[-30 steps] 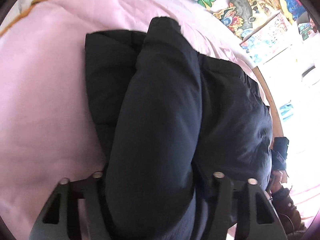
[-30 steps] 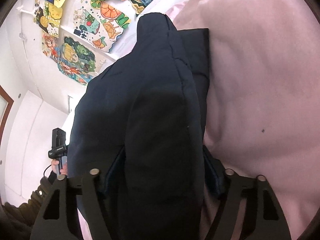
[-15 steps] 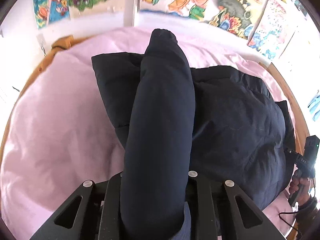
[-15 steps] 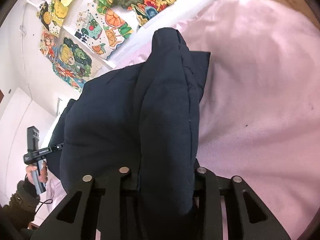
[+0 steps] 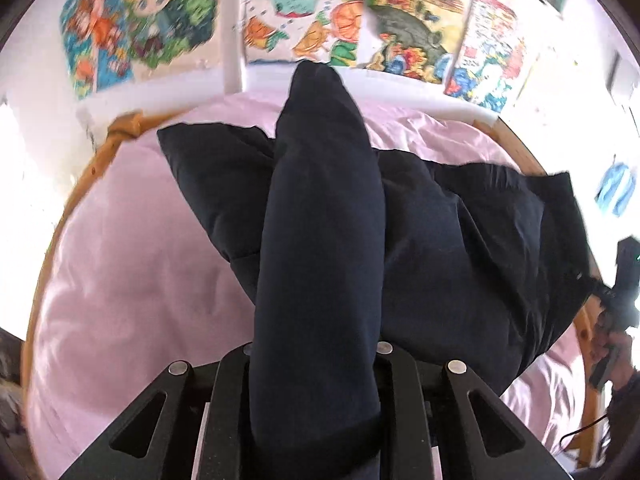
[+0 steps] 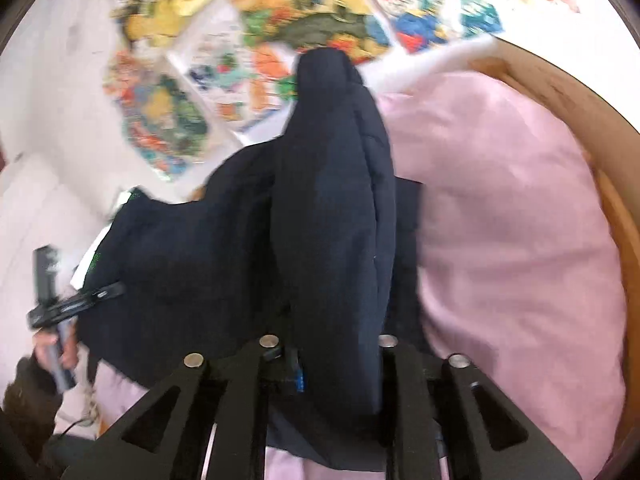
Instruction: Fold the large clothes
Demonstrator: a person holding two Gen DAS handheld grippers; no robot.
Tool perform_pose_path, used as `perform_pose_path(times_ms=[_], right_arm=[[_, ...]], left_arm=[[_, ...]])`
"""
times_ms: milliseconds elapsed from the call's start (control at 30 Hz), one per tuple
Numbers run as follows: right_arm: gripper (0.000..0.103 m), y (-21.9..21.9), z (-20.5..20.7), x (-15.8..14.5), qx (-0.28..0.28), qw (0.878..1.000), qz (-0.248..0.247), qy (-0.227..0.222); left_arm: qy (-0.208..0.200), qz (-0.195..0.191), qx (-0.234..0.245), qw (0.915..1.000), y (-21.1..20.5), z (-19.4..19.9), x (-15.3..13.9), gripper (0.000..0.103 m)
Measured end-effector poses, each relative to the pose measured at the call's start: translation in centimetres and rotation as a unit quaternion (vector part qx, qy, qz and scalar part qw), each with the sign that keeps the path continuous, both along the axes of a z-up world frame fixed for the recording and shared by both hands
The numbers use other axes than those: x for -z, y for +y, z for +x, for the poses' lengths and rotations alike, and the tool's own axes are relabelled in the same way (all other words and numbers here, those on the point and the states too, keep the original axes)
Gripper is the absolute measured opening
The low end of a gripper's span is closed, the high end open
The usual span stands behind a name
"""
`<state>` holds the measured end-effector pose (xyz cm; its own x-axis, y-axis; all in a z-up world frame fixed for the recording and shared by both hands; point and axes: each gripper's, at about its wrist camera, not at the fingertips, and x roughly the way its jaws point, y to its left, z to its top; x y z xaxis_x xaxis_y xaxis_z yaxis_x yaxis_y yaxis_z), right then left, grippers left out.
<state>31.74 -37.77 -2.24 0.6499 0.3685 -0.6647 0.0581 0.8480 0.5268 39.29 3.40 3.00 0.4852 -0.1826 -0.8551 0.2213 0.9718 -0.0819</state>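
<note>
A large dark navy padded jacket [image 5: 460, 248] is held up over a pink bedsheet [image 5: 132, 280]. My left gripper [image 5: 316, 364] is shut on a thick fold of the jacket that runs forward between its fingers. My right gripper [image 6: 326, 356] is shut on another thick fold of the same jacket [image 6: 192, 264]. The jacket's body hangs between the two grippers, its lower edge off the sheet. The right gripper also shows at the right edge of the left wrist view [image 5: 624, 276], and the left one at the left of the right wrist view [image 6: 60, 304].
The bed has a curved wooden frame [image 5: 84, 176] around the pink sheet [image 6: 512, 264]. Colourful posters [image 5: 316, 20] cover the white wall behind the bed. A person's hand [image 6: 52, 344] holds the other gripper's handle.
Both grippers have closed tighter on the jacket folds and lifted and tilted upward. The wall posters now fill the top of both views and the jacket hangs higher.
</note>
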Motion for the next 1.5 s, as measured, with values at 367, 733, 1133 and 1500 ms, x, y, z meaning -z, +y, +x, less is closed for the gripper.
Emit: perform_pose_path(times_ms=[367,733,1133,1500], right_arm=[[0.093,-3.4,5.4,10.0,-0.025,0.998,0.038,0.054],[0.088,2.6,6.2,14.1,-0.143,0.970,0.182,0.079],[0.028,7.3,1.2,0.5,-0.110,0.991,0.050,0.065],[0.028,10.3,-9.7,-9.9,-0.106,0.992,-0.022,0.057]], left_arm=[[0.046,-0.030,-0.028,0.9981,4.2,3.2,7.8,0.022],[0.063,-0.078,-0.063,0.9929,6.8,4.1,12.2,0.028],[0.018,-0.020,-0.036,0.9990,4.5,0.0,2.5,0.018],[0.002,-0.053,-0.007,0.9986,7.2,-11.8,-0.5,0.018]])
